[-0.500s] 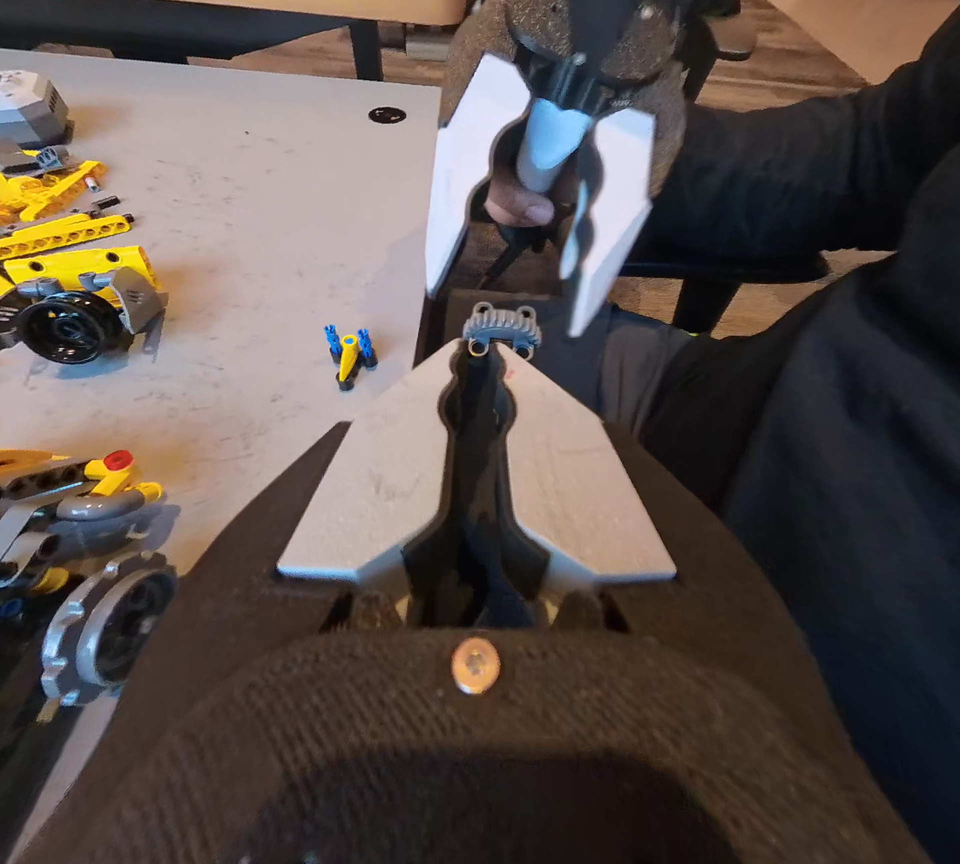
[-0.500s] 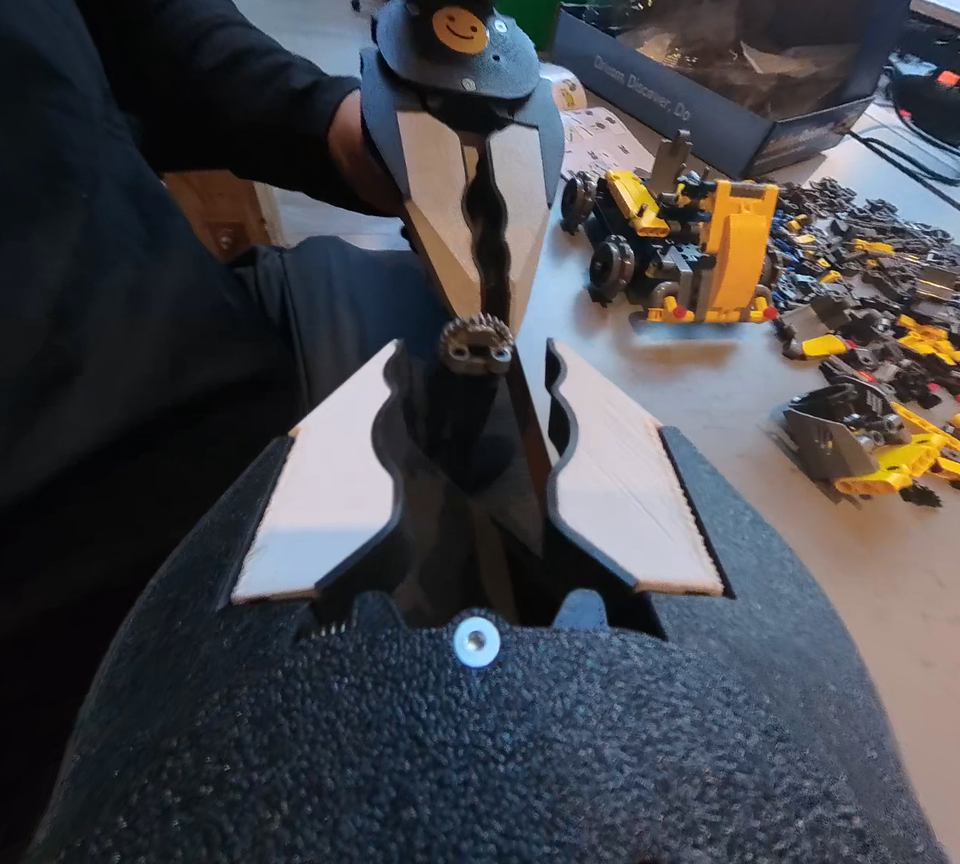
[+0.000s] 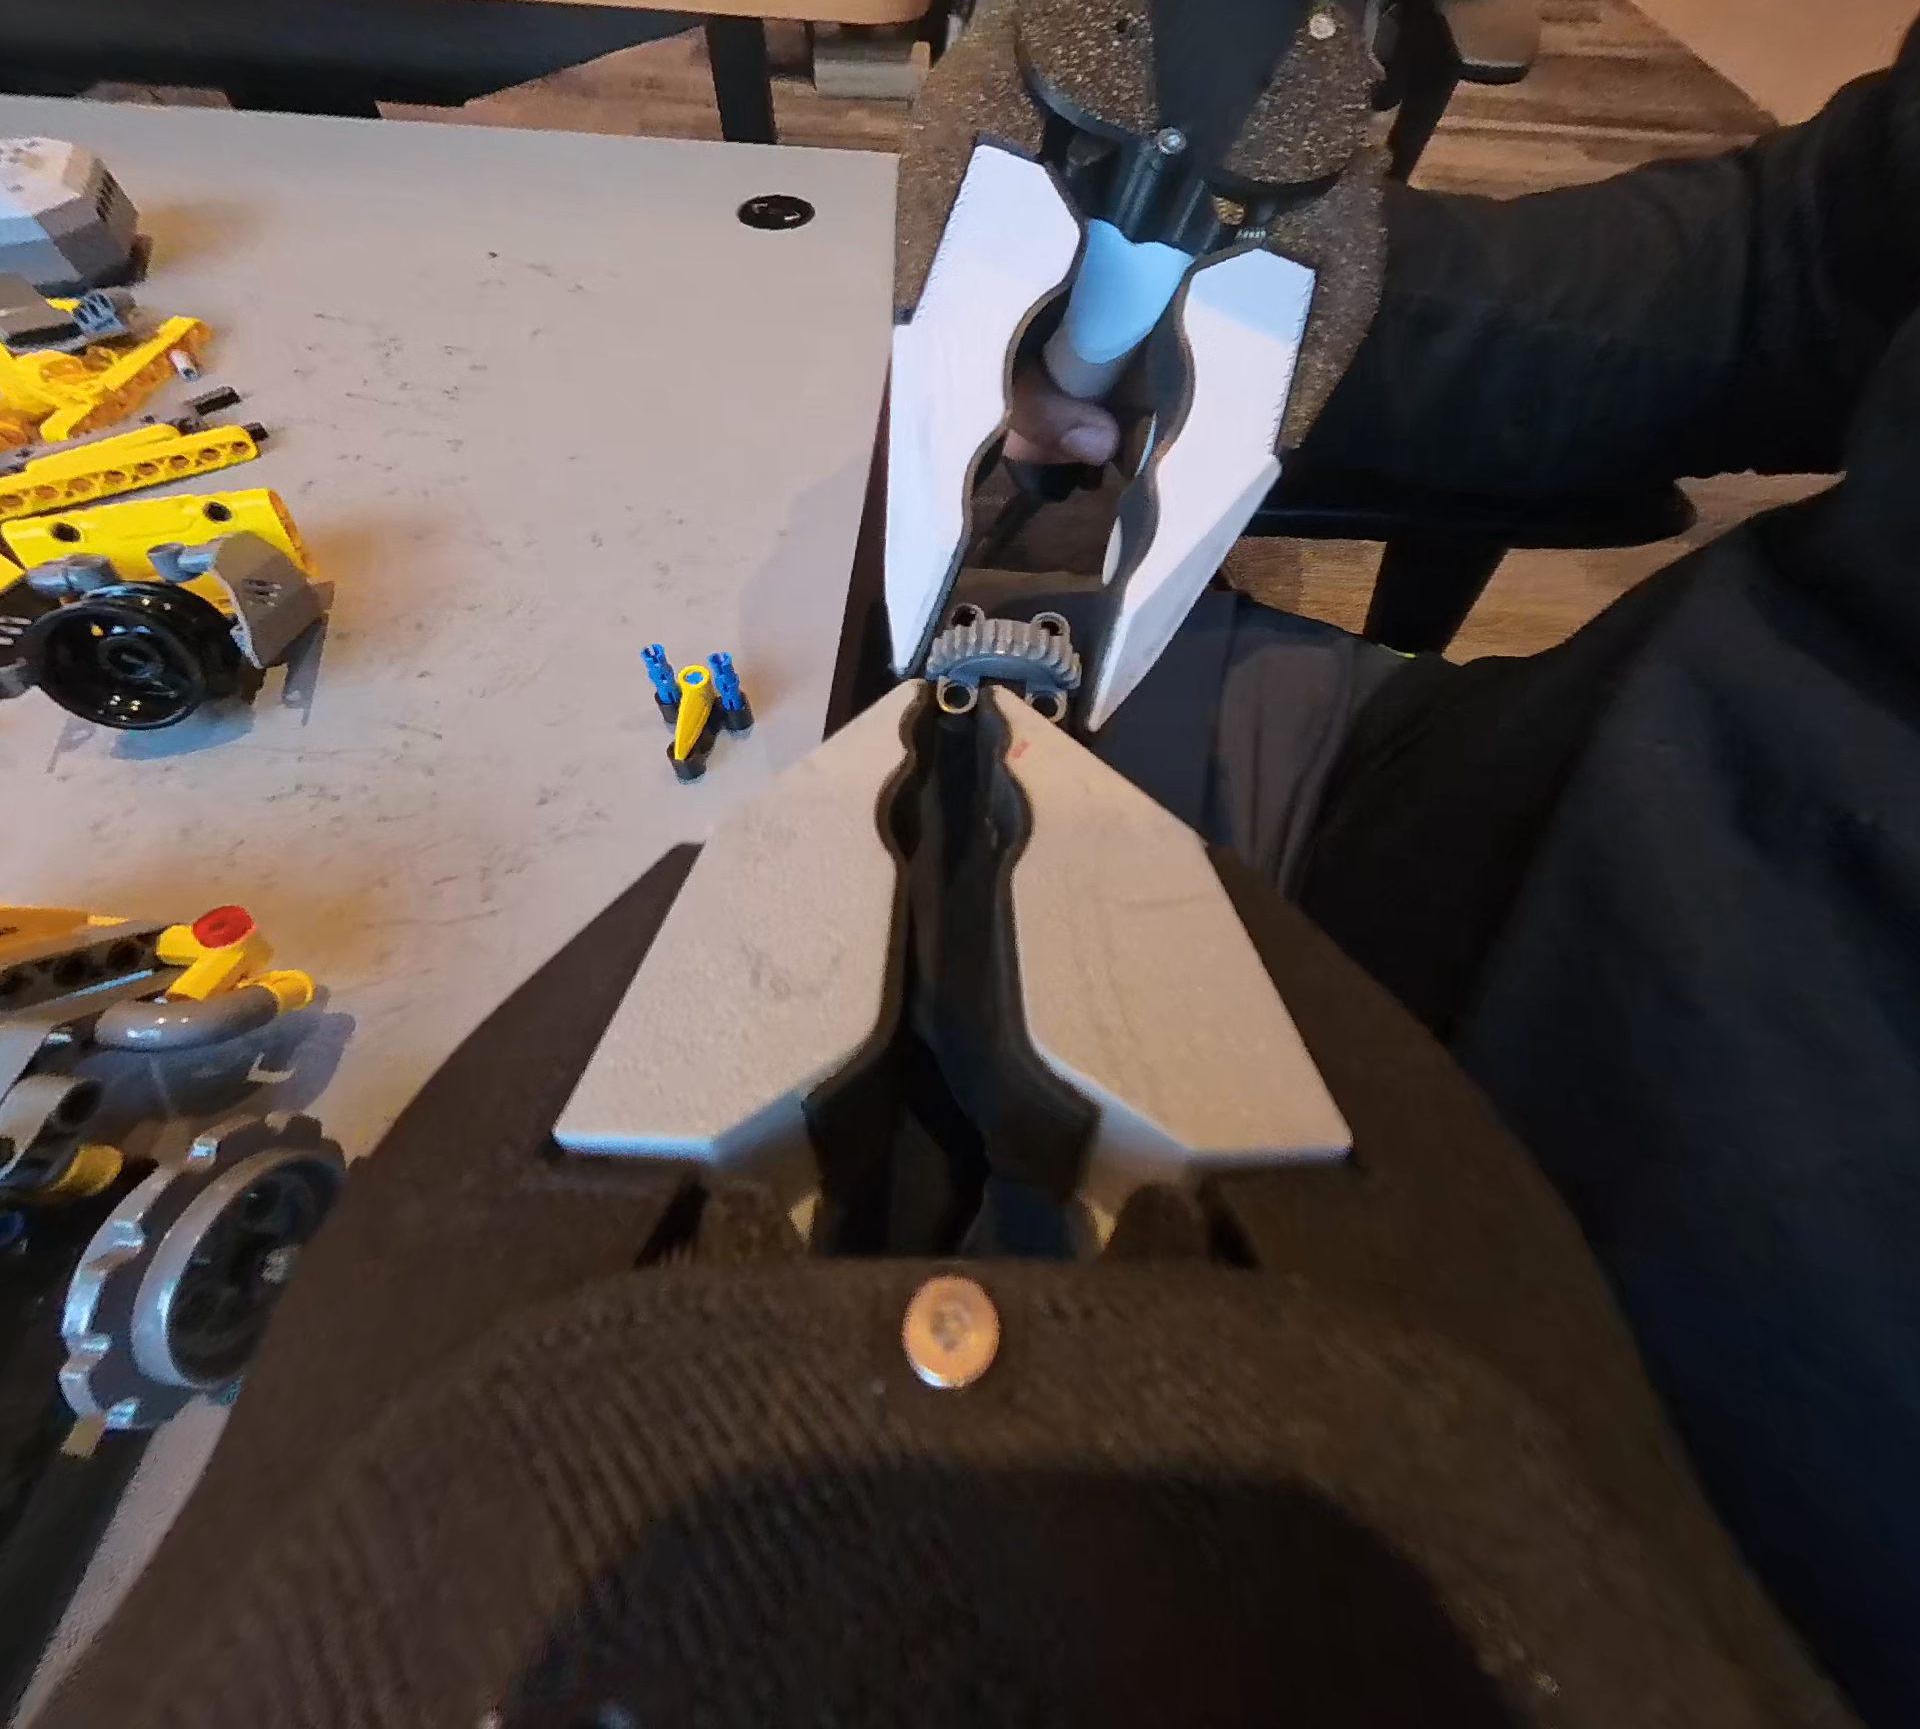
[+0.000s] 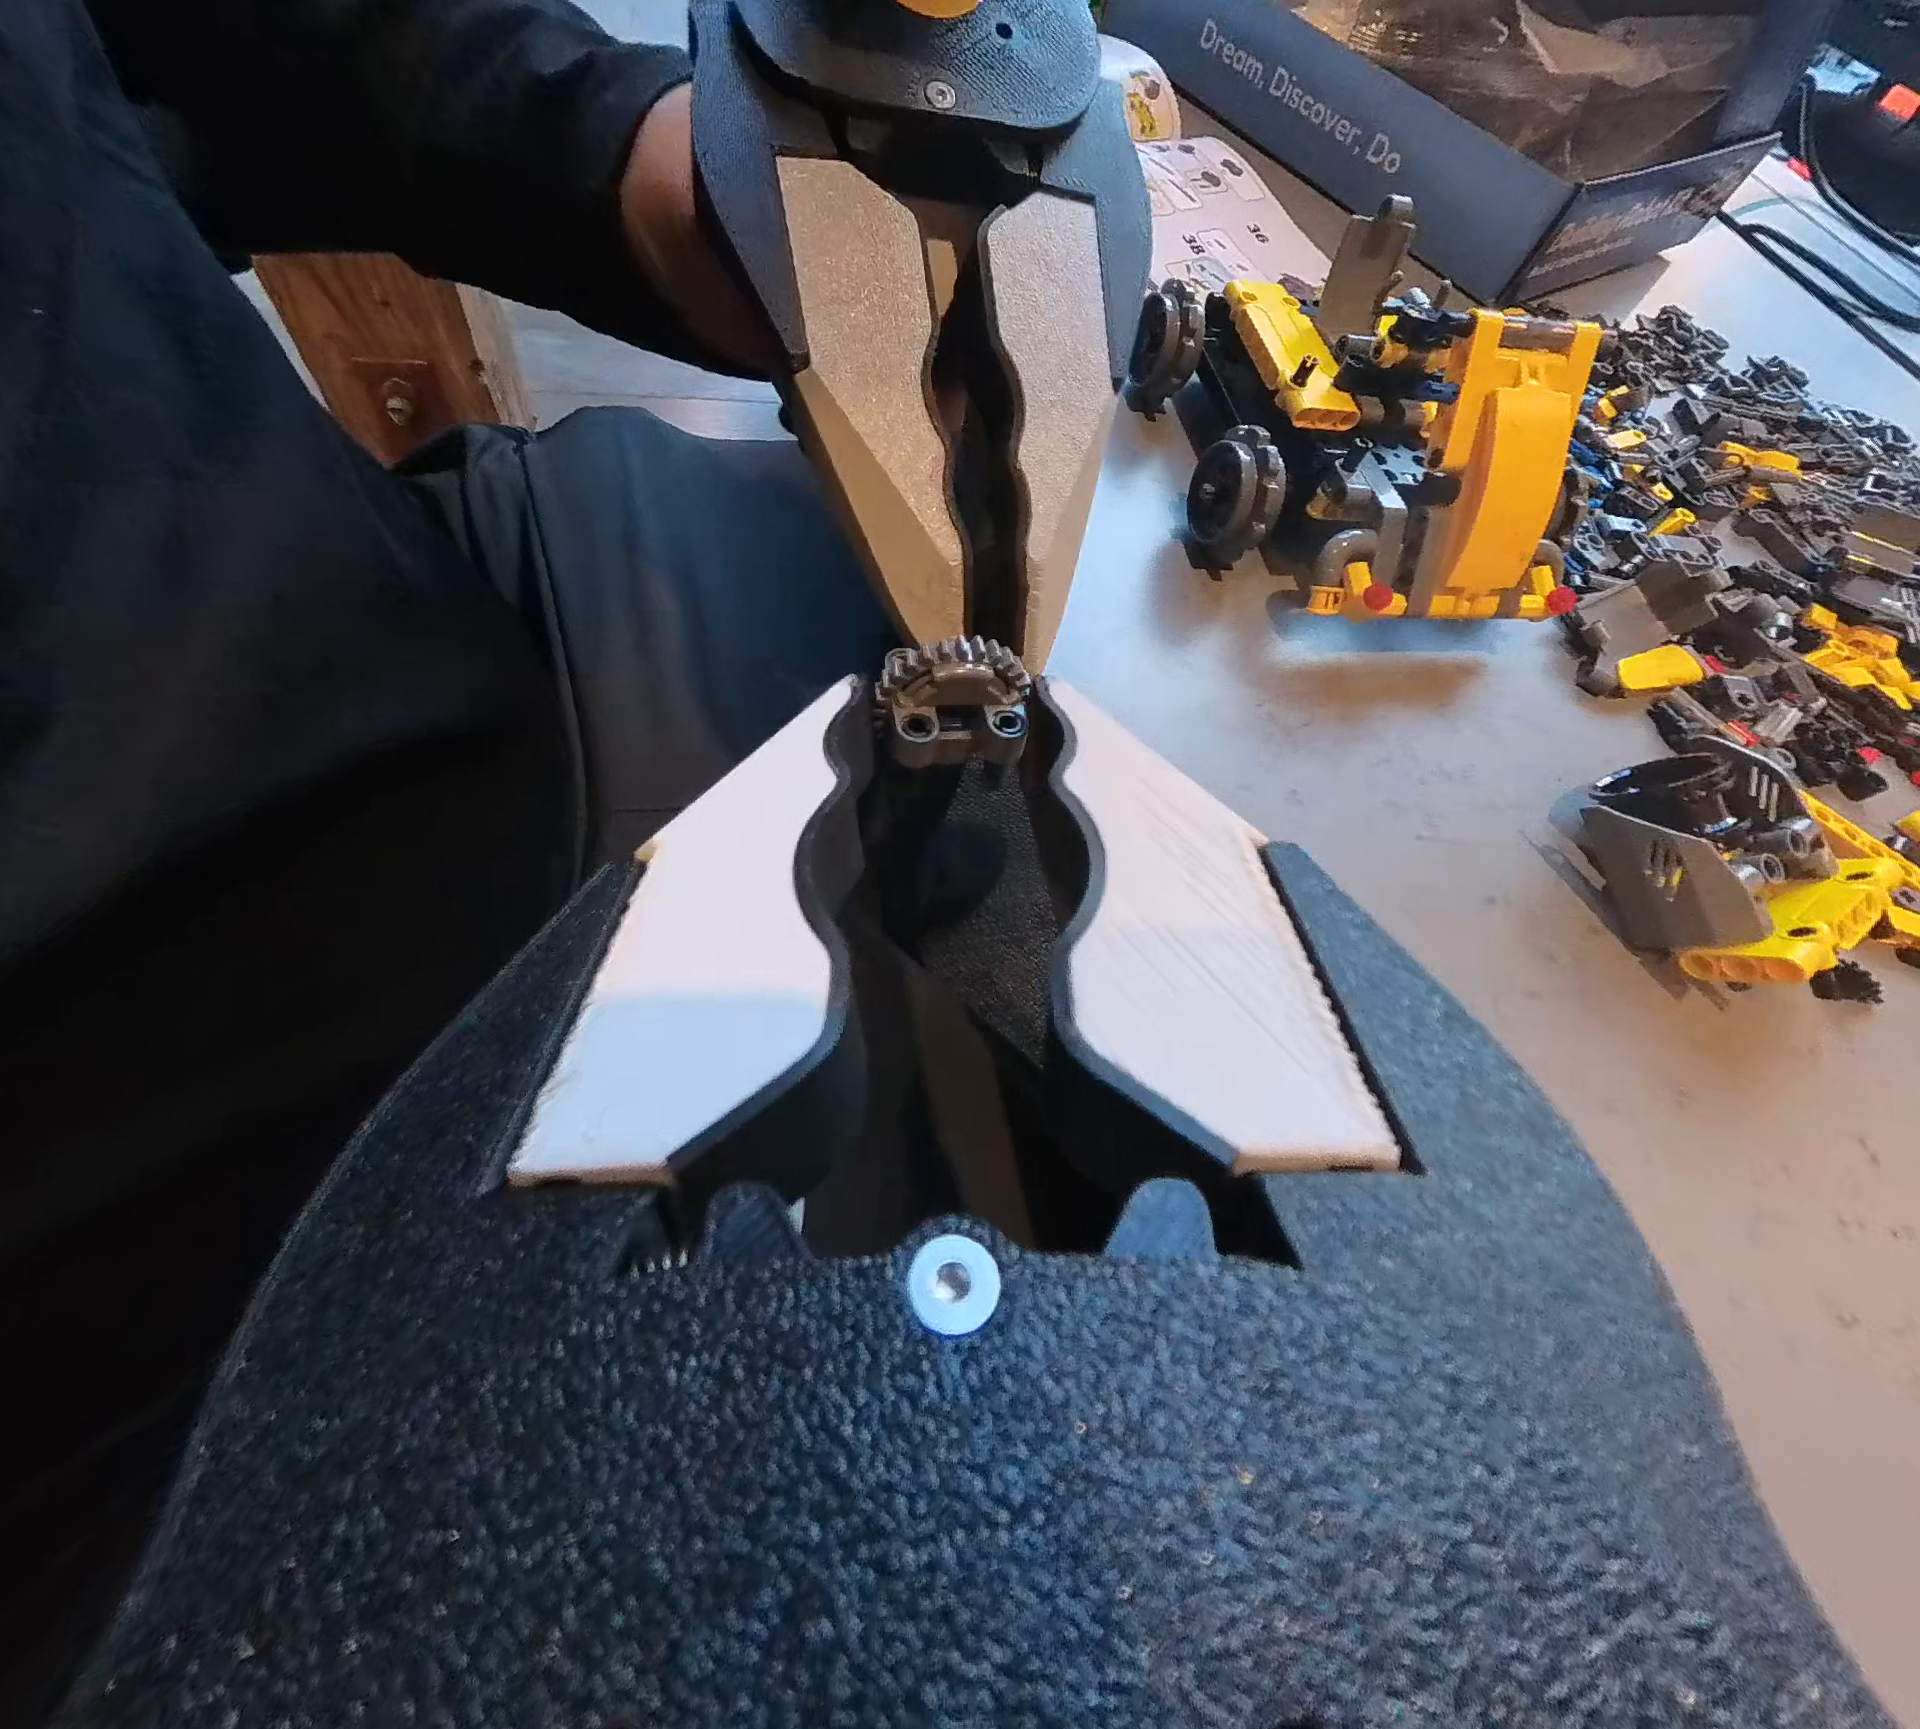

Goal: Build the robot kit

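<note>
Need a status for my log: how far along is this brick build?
Done: a yellow wheeled vehicle stands assembled on the table. In hand: the left tongs are shut on a small grey gear piece; the right tongs, open, flank it closely, contact unclear. Left: a heap of loose parts and a small blue-and-yellow sub-assembly lie unjoined.
</note>
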Demonstrator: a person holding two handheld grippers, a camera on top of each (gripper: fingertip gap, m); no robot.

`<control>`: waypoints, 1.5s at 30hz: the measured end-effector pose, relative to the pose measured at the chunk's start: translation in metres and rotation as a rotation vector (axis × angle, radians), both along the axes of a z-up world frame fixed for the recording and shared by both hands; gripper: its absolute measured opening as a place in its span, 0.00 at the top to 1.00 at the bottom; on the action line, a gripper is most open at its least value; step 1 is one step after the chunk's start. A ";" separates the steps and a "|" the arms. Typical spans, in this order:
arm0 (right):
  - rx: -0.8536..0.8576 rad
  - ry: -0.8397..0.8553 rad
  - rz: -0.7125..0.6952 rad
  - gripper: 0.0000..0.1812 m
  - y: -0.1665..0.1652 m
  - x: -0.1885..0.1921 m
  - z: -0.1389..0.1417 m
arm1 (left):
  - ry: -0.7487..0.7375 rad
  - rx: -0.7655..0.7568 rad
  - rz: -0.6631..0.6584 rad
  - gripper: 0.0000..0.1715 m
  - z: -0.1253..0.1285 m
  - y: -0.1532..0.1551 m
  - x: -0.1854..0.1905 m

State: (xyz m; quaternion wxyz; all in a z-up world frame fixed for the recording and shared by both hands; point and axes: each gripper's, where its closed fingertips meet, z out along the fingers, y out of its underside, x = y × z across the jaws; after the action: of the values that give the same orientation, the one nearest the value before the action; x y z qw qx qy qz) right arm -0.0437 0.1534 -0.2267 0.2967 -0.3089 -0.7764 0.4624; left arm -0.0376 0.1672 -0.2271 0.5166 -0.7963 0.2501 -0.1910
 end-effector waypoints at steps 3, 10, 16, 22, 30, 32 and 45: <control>-0.003 -0.002 -0.014 0.84 0.006 -0.001 -0.001 | -0.001 -0.025 0.007 0.96 -0.003 0.001 -0.005; -0.093 -0.082 -0.129 0.84 0.060 -0.013 0.001 | 0.132 -0.108 0.087 0.79 -0.021 0.019 -0.034; -0.149 -0.117 -0.161 0.84 0.080 -0.014 0.006 | 0.199 -0.194 0.087 0.78 -0.034 0.044 -0.033; -0.177 -0.129 -0.220 0.84 0.086 0.004 -0.001 | 0.307 -0.236 0.050 0.97 -0.046 0.053 -0.038; -0.230 -0.118 -0.254 0.83 0.088 0.018 -0.006 | 0.280 -0.273 0.002 0.96 -0.049 0.062 -0.029; -0.243 -0.120 -0.257 0.83 0.087 0.017 -0.008 | 0.274 -0.278 -0.038 0.97 -0.049 0.065 -0.017; -0.146 -0.080 -0.361 0.83 0.102 0.021 -0.021 | 0.325 -0.193 -0.248 0.97 -0.049 0.086 0.015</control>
State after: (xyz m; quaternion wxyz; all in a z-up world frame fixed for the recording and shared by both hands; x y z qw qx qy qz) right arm -0.0229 0.2559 -0.2475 0.3205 -0.4819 -0.6840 0.4440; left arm -0.0229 0.2534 -0.2763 0.3634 -0.8256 0.4065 -0.1456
